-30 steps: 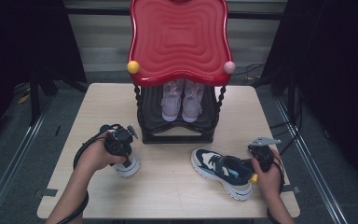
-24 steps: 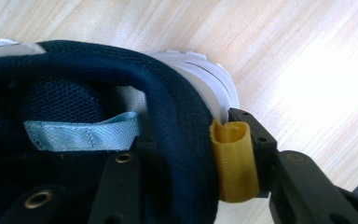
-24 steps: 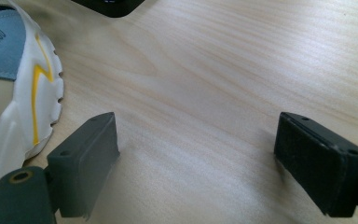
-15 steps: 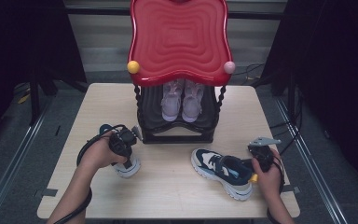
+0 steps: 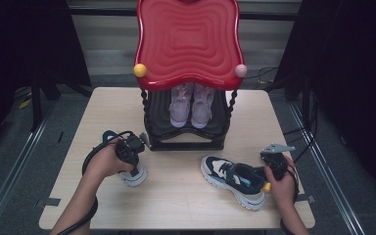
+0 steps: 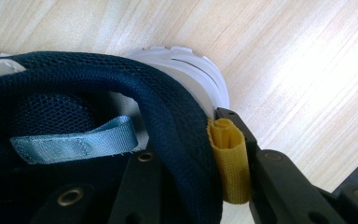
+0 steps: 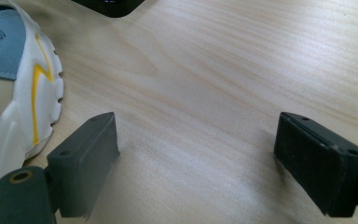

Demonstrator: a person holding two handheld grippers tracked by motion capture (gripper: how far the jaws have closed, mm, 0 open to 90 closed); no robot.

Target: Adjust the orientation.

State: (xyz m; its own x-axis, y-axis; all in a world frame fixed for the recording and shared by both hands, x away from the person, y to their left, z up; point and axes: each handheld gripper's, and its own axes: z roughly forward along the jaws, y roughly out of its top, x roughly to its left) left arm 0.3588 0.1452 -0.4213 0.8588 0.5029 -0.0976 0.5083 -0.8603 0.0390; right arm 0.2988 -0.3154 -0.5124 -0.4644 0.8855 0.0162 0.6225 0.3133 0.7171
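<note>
1. High view: the left gripper (image 5: pixel 133 166) is hanging over the heel of the left shoe (image 5: pixel 133 177), near the worktop's (image 5: pixel 176 210) left front part. The hand is hiding most of the shoe, so the grip cannot be judged here.
2. The right gripper (image 5: pixel 271 166) is sitting at the heel end of the right shoe (image 5: pixel 230 176), near the right edge toward the front. That shoe is lying flat, toe pointing toward the middle.
3. The rack (image 5: pixel 186 142) is standing at the back centre under its red top (image 5: pixel 186 39), with a lilac pair (image 5: pixel 191 105) inside. Bare worktop is lying open between the two shoes and along the front edge.
4. Left gripper view: the left gripper (image 6: pixel 191 154) is clamping the left shoe's (image 6: pixel 74 84) navy heel collar. One jaw is inside the shoe and the other is outside, pressing the yellow pull tab (image 6: pixel 228 158) against it. Its jaws have just been closing. A grey-blue loop (image 6: pixel 74 142) is lying inside the shoe. Light wood (image 6: pixel 284 56) is lying bare beyond the heel.
5. Right gripper view: the right gripper (image 7: pixel 196 158) is standing wide open with bare wood (image 7: pixel 214 56) between its jaws. It is gripping nothing. The right shoe (image 7: pixel 23 93) is lying just beside one jaw, and the rack's dark base (image 7: pixel 112 4) is showing far ahead.
</note>
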